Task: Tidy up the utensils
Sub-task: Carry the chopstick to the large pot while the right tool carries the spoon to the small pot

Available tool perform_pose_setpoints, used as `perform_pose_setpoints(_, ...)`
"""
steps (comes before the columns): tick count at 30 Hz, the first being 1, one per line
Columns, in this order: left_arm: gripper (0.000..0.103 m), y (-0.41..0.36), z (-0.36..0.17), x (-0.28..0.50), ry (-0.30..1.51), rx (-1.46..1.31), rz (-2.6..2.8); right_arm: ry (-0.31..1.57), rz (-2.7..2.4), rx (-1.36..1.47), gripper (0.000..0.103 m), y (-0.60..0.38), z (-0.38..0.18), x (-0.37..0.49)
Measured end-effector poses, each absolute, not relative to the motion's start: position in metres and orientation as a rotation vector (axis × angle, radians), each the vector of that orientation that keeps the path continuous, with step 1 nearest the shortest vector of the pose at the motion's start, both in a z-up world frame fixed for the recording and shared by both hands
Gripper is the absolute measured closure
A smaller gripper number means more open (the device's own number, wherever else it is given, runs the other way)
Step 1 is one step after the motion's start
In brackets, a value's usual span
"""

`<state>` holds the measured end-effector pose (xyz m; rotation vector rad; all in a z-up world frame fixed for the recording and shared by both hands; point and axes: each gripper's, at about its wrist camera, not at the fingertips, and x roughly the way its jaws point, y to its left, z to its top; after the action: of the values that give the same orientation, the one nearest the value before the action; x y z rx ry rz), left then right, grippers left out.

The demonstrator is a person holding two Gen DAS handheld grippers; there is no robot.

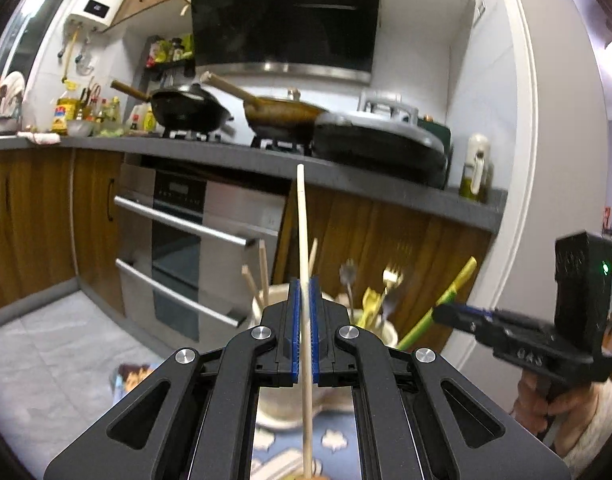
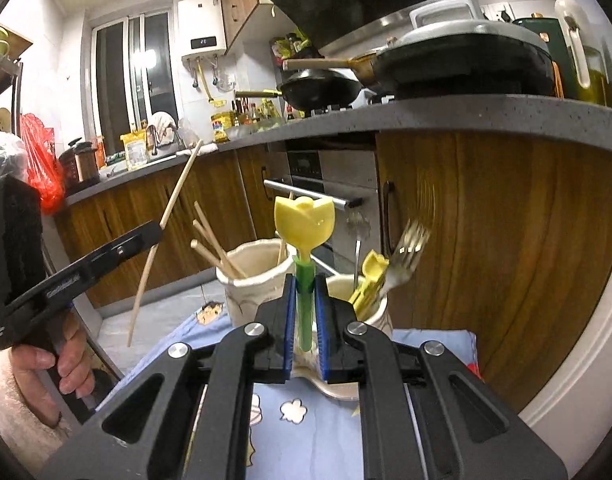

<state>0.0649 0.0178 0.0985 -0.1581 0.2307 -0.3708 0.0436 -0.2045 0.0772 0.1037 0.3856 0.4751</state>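
Wooden chopstick [image 1: 304, 248] in left tongs [image 1: 304, 292] runs off frame below.

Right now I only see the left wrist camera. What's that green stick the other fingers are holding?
Observer: The right gripper is shut on a green-handled plastic utensil with a yellow tulip-shaped top.
Operator: Cool! Is the bottom of my chopstick touching anything?
Observer: No. The long wooden chopstick ends in the air, to the left of the white ceramic cup, touching nothing.
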Motion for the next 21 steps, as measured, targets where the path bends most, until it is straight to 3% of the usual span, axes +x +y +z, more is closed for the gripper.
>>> perform_pose_setpoints(21,0.098,0.003,0.123,0.135,0.055,-0.266,-0.377,0.346,0.418,0.152,0.094,-0.221,0.094,0.068)
